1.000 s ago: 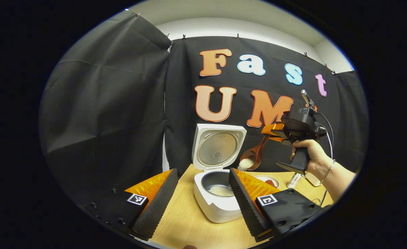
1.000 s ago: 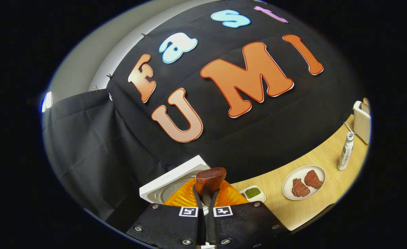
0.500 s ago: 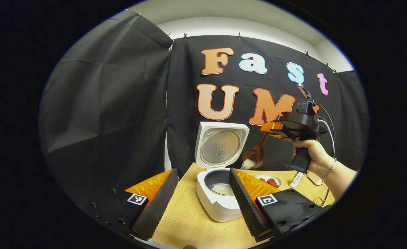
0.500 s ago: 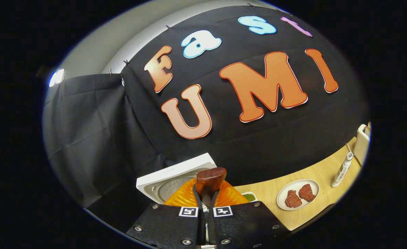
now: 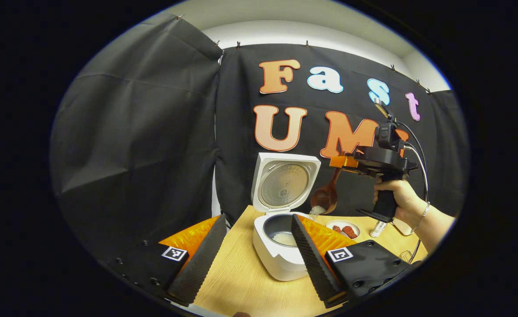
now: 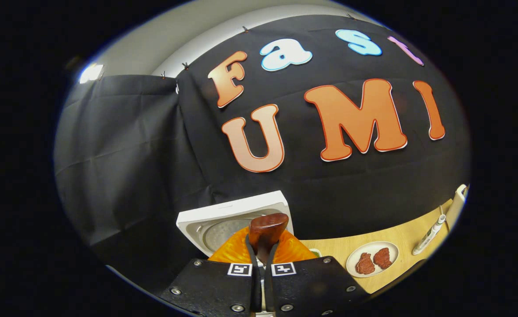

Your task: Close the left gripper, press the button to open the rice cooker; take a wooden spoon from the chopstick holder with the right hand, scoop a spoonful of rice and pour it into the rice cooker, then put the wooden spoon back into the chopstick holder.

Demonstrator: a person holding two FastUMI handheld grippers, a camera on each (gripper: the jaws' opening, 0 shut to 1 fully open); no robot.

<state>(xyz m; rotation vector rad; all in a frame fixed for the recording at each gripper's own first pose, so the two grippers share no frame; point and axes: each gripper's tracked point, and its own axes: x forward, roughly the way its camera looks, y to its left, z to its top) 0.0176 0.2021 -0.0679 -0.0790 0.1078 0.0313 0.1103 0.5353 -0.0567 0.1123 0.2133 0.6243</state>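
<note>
The white rice cooker (image 5: 276,259) stands on the wooden table with its lid (image 5: 285,182) raised and a little rice in the pot. My left gripper (image 5: 259,251) hangs open in front of it, one finger on each side. Above and right of the pot, my right gripper (image 5: 339,162), held by a hand (image 5: 395,198), is shut on the wooden spoon (image 5: 325,198). The spoon hangs bowl down with a bit of rice at its lip. In the right gripper view the right gripper (image 6: 262,257) clamps the spoon's handle end (image 6: 266,229), with the lid (image 6: 232,220) behind it.
A white plate (image 5: 344,229) with red pieces sits right of the cooker, also seen as the plate (image 6: 372,259) in the right gripper view. A small white bottle (image 6: 428,233) and a white holder (image 6: 457,202) stand farther right on the table (image 6: 399,246).
The right gripper has levelled out and moved slightly right with the spoon, and most of the rice has left the spoon's bowl. The left gripper has stayed open and drifted slightly.
</note>
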